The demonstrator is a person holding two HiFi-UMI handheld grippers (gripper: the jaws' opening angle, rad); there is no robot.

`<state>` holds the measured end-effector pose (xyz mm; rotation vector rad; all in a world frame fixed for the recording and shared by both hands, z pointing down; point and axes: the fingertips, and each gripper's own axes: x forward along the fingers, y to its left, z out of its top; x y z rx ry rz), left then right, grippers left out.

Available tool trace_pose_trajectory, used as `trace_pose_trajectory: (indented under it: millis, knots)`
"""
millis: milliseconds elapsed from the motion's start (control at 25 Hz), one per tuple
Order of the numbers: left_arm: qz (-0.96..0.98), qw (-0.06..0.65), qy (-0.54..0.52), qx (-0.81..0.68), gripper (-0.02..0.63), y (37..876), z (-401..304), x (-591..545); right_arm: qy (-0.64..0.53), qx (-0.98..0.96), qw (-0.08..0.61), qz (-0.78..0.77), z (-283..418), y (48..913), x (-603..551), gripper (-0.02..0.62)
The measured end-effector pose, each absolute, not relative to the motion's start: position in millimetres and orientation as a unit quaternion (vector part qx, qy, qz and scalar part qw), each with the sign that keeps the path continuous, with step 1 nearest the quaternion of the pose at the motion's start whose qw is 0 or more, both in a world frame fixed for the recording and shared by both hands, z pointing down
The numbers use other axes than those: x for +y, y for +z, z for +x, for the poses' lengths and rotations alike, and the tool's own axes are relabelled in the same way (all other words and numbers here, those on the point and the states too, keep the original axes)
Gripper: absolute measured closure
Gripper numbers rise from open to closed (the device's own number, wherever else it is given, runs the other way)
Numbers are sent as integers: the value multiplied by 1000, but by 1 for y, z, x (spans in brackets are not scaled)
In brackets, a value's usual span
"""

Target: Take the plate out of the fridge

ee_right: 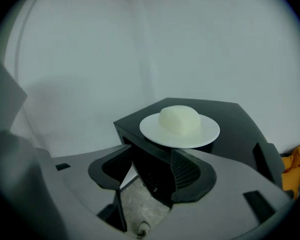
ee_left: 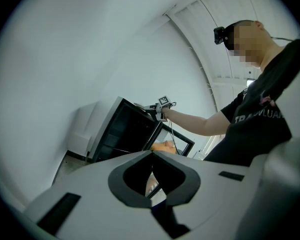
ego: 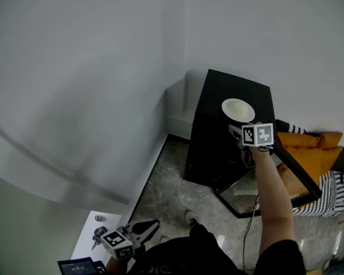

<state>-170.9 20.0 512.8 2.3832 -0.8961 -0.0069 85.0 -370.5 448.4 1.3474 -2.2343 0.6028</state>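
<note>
The plate (ee_right: 206, 132) with a pale lump (ee_right: 179, 119) on it sits on top of the black fridge (ego: 218, 136). It is just past the right claw (ee_right: 152, 176), which is spread wide and holds nothing. The fridge door (ego: 301, 173) hangs open beside an orange bundle (ego: 312, 150). The left claw (ee_left: 152, 156) is pressed together, down low.

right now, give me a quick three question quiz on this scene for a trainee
1. True or false: the plate is inside the fridge.
2. The right gripper has its jaws: A) shut on the plate; B) open with nothing gripped; C) shut on nothing.
3. What lies on the plate?

Key:
1. False. It stands on top of the fridge.
2. B.
3. A pale rounded lump.
</note>
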Motion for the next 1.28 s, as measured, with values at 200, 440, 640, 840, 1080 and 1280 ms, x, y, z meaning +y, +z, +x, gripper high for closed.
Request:
trace_pose_trajectory:
  millis: [200, 440, 640, 840, 1080, 1280]
  knots:
    - [898, 289, -2, -332, 606, 511, -170, 21, 226, -807, 248, 485, 86, 459, -360, 347]
    - [898, 292, -12, -330, 606, 505, -167, 21, 251, -823, 174, 479, 90, 453, -344, 348]
    - [907, 279, 14, -315, 606, 513, -167, 27, 246, -835, 128, 475, 88, 473, -293, 588]
    - [912, 282, 23, -298, 606, 499, -160, 39, 249, -852, 106, 449, 65, 495, -207, 588]
    - [924, 290, 47, -244, 606, 510, -150, 67, 289, -857, 77, 420, 25, 523, -84, 588]
    - [932, 303, 80, -181, 606, 519, -126, 87, 324, -852, 64, 407, 7, 537, -4, 588]
